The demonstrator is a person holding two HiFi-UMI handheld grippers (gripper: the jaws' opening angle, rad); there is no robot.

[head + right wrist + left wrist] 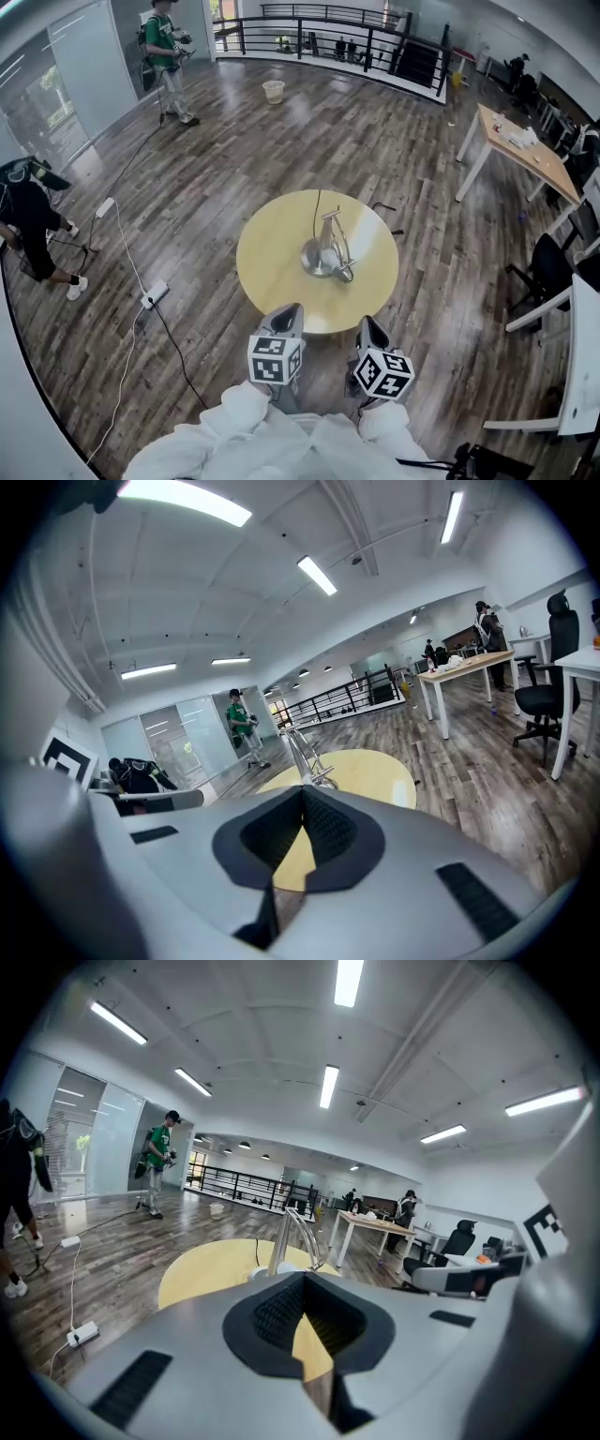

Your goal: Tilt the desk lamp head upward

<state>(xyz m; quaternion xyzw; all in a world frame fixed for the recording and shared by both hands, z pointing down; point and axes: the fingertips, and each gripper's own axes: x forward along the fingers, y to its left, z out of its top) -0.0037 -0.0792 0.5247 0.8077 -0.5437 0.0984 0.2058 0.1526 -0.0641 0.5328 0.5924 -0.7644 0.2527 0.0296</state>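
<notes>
My left gripper (289, 314) hovers at the near edge of the round surface (267, 258), jaws closed on nothing. The desk lamp (330, 251) stands near the surface's middle, untouched. My right gripper (368, 328) hovers just beside the left, jaws likewise shut and empty. I judge the tilt not yet begun: next I must reach forward, open one pair of jaws and take the lamp's head. Bare surface lies around the lamp. Its cord (317, 211) runs off the far edge.
</notes>
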